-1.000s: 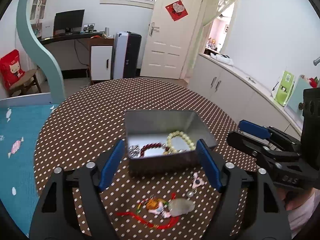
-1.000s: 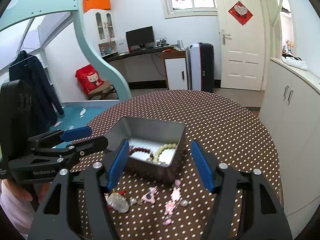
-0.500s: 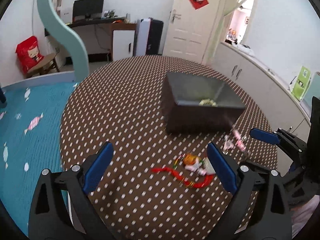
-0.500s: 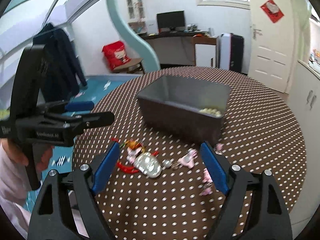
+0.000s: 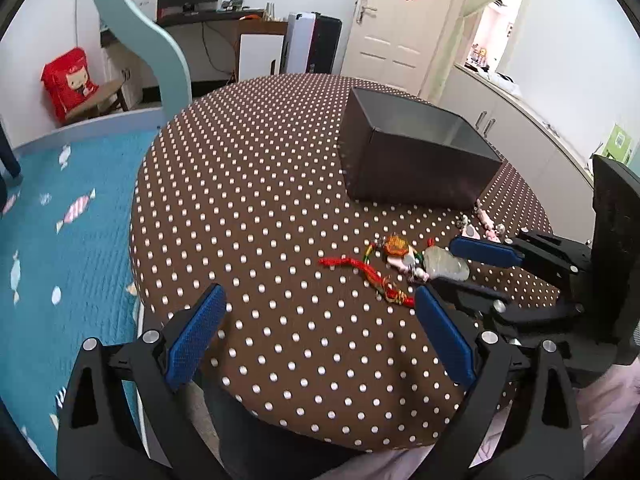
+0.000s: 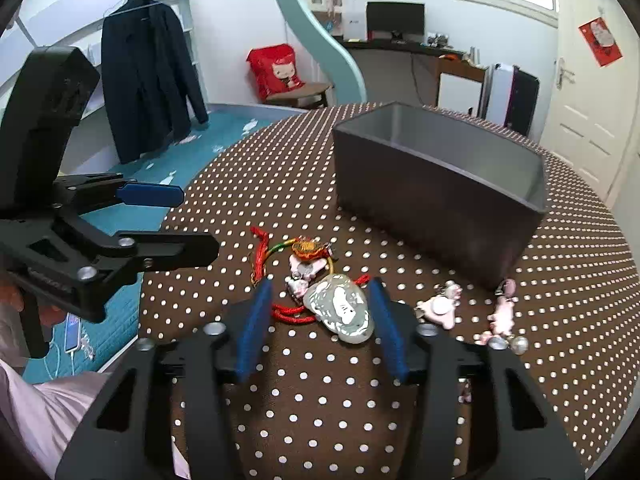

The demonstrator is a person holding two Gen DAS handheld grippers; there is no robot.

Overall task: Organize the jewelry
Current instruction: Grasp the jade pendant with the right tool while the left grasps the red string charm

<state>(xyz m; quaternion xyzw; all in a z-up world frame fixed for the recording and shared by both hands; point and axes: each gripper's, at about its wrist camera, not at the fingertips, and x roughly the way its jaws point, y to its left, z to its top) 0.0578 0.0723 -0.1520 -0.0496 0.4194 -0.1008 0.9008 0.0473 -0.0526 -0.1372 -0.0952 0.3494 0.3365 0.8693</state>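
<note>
My right gripper (image 6: 320, 322) sits low over the round table with the brown, white-dotted cloth (image 6: 400, 400), and its blue-padded jaws have just been closing. Between them lies the pale green, oval stone pendant (image 6: 344, 312). The right-hand pad looks to be at the pendant's edge, while a clear gap shows on the left, so the pads are not clamped on it. The pendant's red braided cord (image 6: 290, 314) trails out to the left, looping past a small orange charm (image 6: 306, 248) and a pink figure charm (image 6: 304, 270).

Just right of the jaws lie two pink cartoon-figure trinkets with small silver bells (image 6: 440, 308), close to the near corner of the dark grey rectangular metal box (image 6: 432, 196). From this low angle I cannot see inside the box.

My left gripper (image 5: 316, 332) hangs spread wide over bare cloth near the table's edge, with nothing between its pads. The cord's end (image 5: 384, 286) lies just ahead of its right finger.
</note>
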